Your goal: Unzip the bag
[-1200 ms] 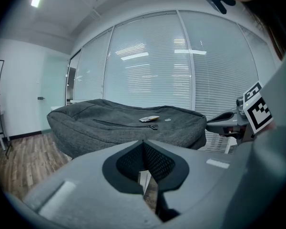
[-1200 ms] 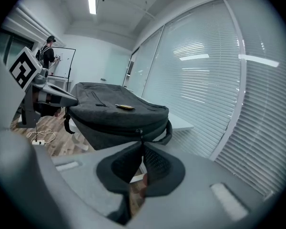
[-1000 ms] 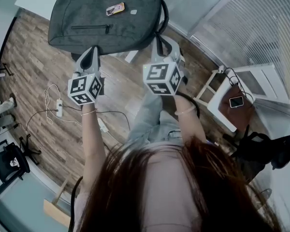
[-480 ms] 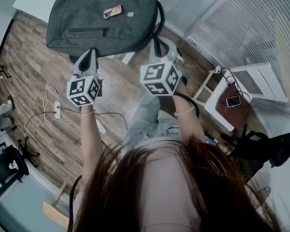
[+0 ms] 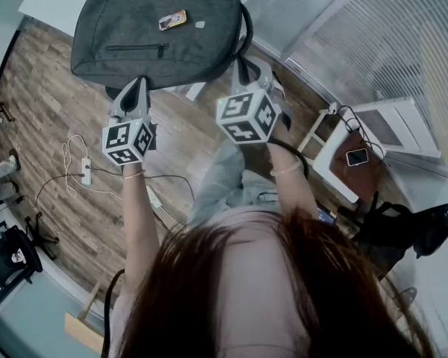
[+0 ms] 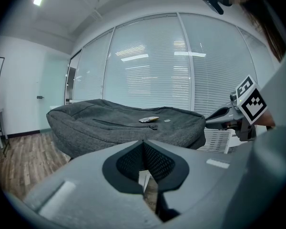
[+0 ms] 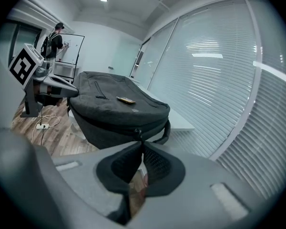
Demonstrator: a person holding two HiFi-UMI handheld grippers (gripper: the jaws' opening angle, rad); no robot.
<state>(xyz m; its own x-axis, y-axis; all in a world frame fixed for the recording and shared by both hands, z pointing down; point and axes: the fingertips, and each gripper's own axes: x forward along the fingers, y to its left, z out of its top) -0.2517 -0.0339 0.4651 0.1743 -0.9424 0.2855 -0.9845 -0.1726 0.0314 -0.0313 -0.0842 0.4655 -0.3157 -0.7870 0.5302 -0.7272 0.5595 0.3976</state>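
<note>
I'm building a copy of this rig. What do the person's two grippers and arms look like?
Both the left gripper and right gripper are light grey with tapered jaws, black textured pads and a cube of black-and-white square markers. Forearms are uncovered; each wrist wears a thin bracelet.

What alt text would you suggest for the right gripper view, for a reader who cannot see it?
A grey bag lies on a white table, seen past the right gripper, whose jaws are shut just below the bag's side zip pull; whether they pinch it is unclear. The left gripper is near the bag's left end; blinds fill the right.
</note>
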